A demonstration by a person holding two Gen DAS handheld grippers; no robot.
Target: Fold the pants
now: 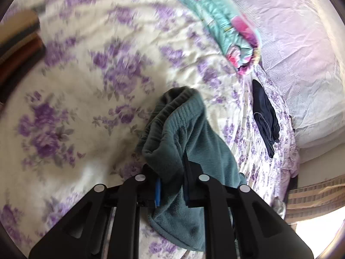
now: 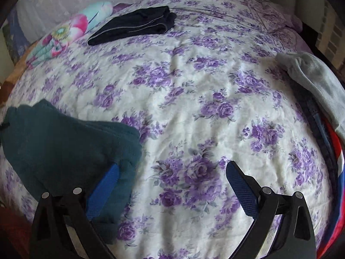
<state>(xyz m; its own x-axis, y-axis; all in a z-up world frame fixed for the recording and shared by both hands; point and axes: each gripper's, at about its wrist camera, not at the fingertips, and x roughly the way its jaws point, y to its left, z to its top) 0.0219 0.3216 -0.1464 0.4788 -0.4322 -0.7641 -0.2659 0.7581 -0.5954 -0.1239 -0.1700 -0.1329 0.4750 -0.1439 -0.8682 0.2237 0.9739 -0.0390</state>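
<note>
Teal fleece pants (image 1: 181, 142) hang bunched from my left gripper (image 1: 172, 185), which is shut on the fabric and holds it above the floral bedspread; the waistband points away. In the right wrist view the same teal pants (image 2: 64, 142) lie at the lower left on the bed. My right gripper (image 2: 172, 179) is open and empty, its left finger (image 2: 105, 187) over the pants' edge, its right finger (image 2: 241, 187) over bare bedspread.
A folded dark navy garment (image 2: 133, 24) lies at the bed's far side, also in the left wrist view (image 1: 265, 118). A pink and aqua blanket (image 2: 64, 34) lies beside it. Grey (image 2: 319, 86) and red-blue clothes (image 2: 336, 164) lie on the right edge. White-purple bedspread (image 2: 194, 86).
</note>
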